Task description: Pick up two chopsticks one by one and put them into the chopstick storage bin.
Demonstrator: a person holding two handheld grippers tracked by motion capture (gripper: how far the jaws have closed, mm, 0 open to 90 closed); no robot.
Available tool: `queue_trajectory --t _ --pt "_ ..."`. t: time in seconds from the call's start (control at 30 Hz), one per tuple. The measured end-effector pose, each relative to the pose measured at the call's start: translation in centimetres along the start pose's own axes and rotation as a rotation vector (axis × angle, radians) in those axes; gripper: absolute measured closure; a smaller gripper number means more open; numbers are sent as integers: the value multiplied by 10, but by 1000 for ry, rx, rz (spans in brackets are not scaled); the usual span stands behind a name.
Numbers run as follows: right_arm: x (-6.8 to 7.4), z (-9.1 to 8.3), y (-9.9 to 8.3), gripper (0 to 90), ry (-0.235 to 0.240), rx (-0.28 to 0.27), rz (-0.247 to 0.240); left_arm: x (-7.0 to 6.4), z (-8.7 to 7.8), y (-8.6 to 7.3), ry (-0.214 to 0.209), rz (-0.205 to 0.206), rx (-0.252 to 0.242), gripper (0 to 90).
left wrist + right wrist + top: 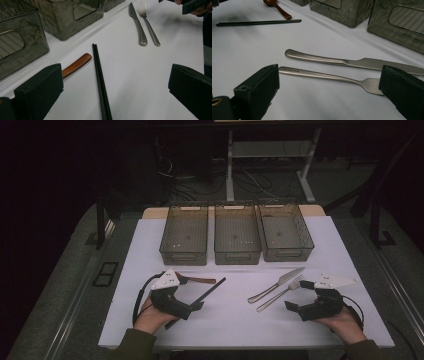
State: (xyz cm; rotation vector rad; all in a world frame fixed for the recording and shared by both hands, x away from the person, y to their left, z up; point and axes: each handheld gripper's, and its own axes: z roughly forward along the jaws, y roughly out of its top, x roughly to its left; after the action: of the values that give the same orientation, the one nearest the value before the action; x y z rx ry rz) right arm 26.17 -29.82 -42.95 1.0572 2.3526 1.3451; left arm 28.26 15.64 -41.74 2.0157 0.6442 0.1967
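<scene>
Resting on the white table (225, 320), both claws gape: left claw (192, 304) by black chopsticks (209, 290), right claw (296, 296) by fork (278, 299).

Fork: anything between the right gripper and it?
Nothing visible. The right gripper is open with the fork lying flat on the white table between its jaws. The knife lies just beyond the fork, parallel to it, not in the way.

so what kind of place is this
Likely a lab bench for recording handling tasks: a white table with three identical empty bins, cutlery laid out, handheld grippers, and cables on the floor behind.
</scene>
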Motion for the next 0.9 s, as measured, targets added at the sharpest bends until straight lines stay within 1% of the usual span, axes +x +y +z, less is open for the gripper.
queue_trajectory --t 0.33,0.37,0.5,0.57,0.67,0.77,0.9 --pt "0 -3 -1 27 18 -27 12 0 0 3 5 -1 -7 0" --pt "0 -3 -1 27 17 -30 11 1 0 3 5 8 1 0" --pt "0 -5 -1 27 18 -37 18 1 -2 4 7 12 3 0" --pt "0 -5 -1 27 18 -33 26 3 -3 3 8 9 3 0" --pt "-1 -5 -2 27 17 -36 19 6 -5 2 13 12 11 0" --pt "-1 -5 -2 27 17 -34 22 9 -8 1 21 10 15 6" --pt "-1 -4 -3 27 15 -28 23 12 -10 -2 33 0 24 39"
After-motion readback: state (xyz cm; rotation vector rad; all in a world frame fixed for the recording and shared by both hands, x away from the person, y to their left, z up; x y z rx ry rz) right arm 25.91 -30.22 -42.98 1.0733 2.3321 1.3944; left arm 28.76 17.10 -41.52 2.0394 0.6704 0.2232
